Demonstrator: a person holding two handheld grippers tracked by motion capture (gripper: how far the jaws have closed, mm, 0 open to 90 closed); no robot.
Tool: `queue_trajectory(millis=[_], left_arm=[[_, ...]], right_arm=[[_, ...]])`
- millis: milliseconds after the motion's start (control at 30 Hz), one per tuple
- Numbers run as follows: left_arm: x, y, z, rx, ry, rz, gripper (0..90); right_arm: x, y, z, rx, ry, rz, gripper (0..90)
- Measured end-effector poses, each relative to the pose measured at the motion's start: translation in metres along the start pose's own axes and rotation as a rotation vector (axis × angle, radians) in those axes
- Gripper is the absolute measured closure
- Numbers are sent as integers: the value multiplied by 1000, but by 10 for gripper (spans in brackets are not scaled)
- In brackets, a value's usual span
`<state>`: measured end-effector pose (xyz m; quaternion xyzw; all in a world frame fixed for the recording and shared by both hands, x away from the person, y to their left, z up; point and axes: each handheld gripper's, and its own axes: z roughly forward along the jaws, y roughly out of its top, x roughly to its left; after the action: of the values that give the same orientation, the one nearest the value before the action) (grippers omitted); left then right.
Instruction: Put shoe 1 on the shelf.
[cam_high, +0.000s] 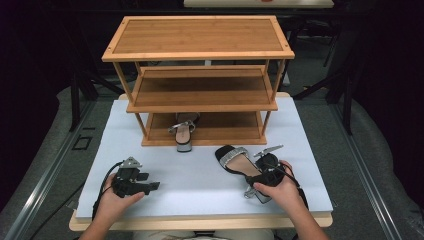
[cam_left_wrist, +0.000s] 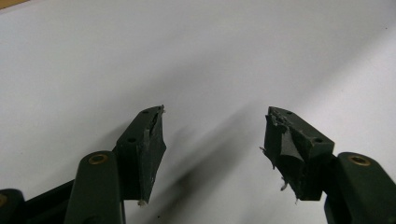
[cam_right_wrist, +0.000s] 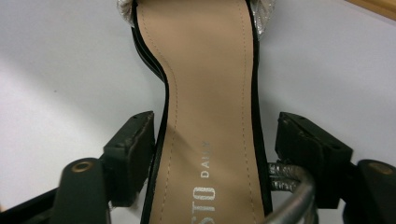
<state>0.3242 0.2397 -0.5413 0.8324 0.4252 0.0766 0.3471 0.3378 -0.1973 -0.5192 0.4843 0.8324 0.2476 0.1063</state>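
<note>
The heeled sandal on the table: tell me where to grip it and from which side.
Grip the heeled sandal across its narrow waist, coming from the heel end with one jaw on each side. The sole is slimmest there, and the right gripper already straddles it, open.

Rack (cam_high: 200, 90) blocks the far side; bare table (cam_high: 190, 175) between grippers.

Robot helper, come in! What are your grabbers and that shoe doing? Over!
Left hand-held gripper open, nothing between its jaws. Right hand-held gripper open, jaws either side of the heeled sandal on the white table. Other sandal on the rack's bottom shelf. Path clear.
</note>
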Motion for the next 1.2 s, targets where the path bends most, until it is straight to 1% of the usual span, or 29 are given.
queue_trajectory(millis=[33,67,233,267,300,333,367,400,433,467,500,567,600,633,700,733,767,800,833,867,900,933,967,1000,1033,1067,1100,1133,1200], left_arm=[[0,0,0,0,0,3,375],[0,0,0,0,0,3,375],[1,0,1,0,-3,3,375],[1,0,1,0,-3,3,375],[1,-1,0,-5,-1,0,375],[1,-1,0,-5,-1,0,375],[1,-1,0,-5,-2,-5,375],[1,-1,0,-5,-2,-5,375],[1,-1,0,-4,-2,-5,375],[1,-1,1,-2,-3,-5,375],[1,-1,1,-1,-4,-6,375],[1,-1,1,0,-5,-7,375],[1,-1,1,-3,-4,-5,375],[1,-1,2,-7,-3,-5,375],[1,0,2,1,-6,-3,375],[1,0,2,1,-7,-4,375],[1,-1,2,7,-7,-4,375],[1,-1,2,7,-7,-4,375],[1,-1,2,6,-7,-6,375],[1,-1,2,6,-7,-6,375],[1,-1,2,6,-8,-7,375],[1,-1,2,6,-8,-6,375],[1,-1,2,6,-8,-6,375],[1,-1,2,6,-8,-6,375],[1,-1,3,5,-9,-7,375],[1,-1,3,5,-9,-7,375],[2,-1,3,6,-9,-7,375],[2,-1,3,6,-9,-7,375],[1,-1,3,6,-10,-9,375]], right_arm=[[-1,1,-1,2,22,0,321],[-2,2,-2,3,28,-3,331],[-3,9,-3,53,35,-29,370],[-3,9,-3,53,35,-29,370],[-4,13,-3,83,32,-51,379],[-4,13,-3,83,32,-51,379],[-6,15,-3,100,39,-70,381],[-6,15,-3,100,39,-70,381],[-8,17,-2,108,46,-84,382],[-13,20,-2,131,56,-113,381],[-14,21,-2,140,62,-130,380],[-16,23,-1,150,73,-138,378],[-17,25,-1,172,80,-136,374],[-17,29,0,213,78,-133,369],[-15,35,2,254,67,-140,366],[-15,35,2,254,67,-140,366],[-13,40,4,297,54,-142,363],[-13,40,4,297,54,-142,363],[-12,45,6,339,51,-151,360],[-12,45,6,339,51,-151,360],[-12,49,9,381,42,-152,359],[-12,51,10,399,48,-154,360],[-12,53,11,415,57,-160,360],[-12,53,11,415,57,-160,360],[-10,57,14,442,64,-179,368],[-10,57,14,442,64,-179,368],[-7,60,18,456,64,-201,391],[-7,60,18,456,64,-201,391],[-2,61,22,479,46,-216,387]])
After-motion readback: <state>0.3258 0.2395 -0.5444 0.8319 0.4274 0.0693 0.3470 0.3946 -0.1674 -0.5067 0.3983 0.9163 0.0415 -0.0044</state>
